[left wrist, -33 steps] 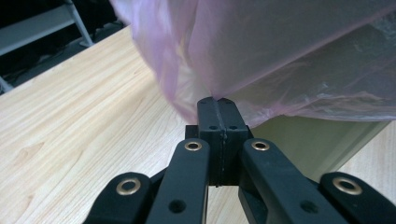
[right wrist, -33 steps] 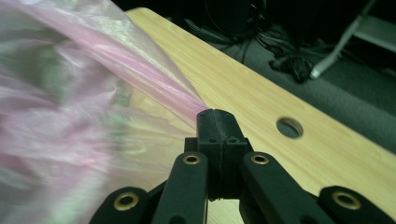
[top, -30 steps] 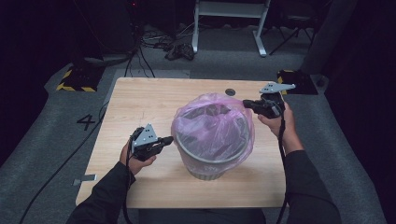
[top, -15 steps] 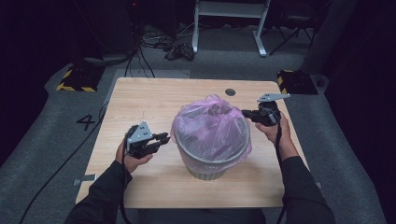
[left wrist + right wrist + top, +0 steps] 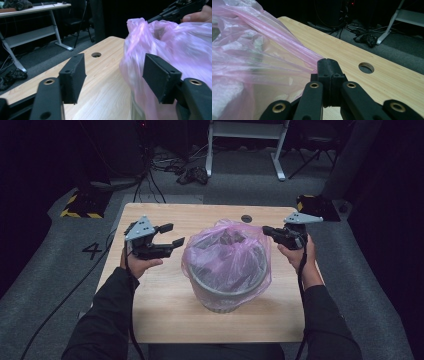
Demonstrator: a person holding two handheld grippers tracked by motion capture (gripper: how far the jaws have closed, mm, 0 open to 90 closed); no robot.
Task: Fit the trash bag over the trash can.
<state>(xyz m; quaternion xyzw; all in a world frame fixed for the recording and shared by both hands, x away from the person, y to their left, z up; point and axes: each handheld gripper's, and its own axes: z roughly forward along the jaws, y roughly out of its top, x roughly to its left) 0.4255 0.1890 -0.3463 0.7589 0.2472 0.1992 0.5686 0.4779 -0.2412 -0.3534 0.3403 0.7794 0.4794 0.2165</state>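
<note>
A grey round bin (image 5: 220, 299) stands mid-table, lined with a thin pink plastic bag (image 5: 225, 251) that billows over its rim. My left gripper (image 5: 175, 234) hovers to the bag's left, raised off the table. Its jaws have just been opening and stand apart with nothing pinched between them. In the left gripper view the bag (image 5: 175, 42) lies just beyond the right jaw of my left gripper (image 5: 114, 61). My right gripper (image 5: 266, 229) is shut on the bag's right edge. The pink film (image 5: 249, 57) runs taut into its closed tips (image 5: 328, 63).
The wooden table (image 5: 165, 312) has a round cable hole (image 5: 246, 218) behind the bin. A white-legged desk (image 5: 245, 140) and cables sit on the grey floor beyond. Dark room edges surround the table.
My left gripper has let go at the bag's left side, opened its jaws, and risen up and away to the left. The right gripper has kept its grip in place.
</note>
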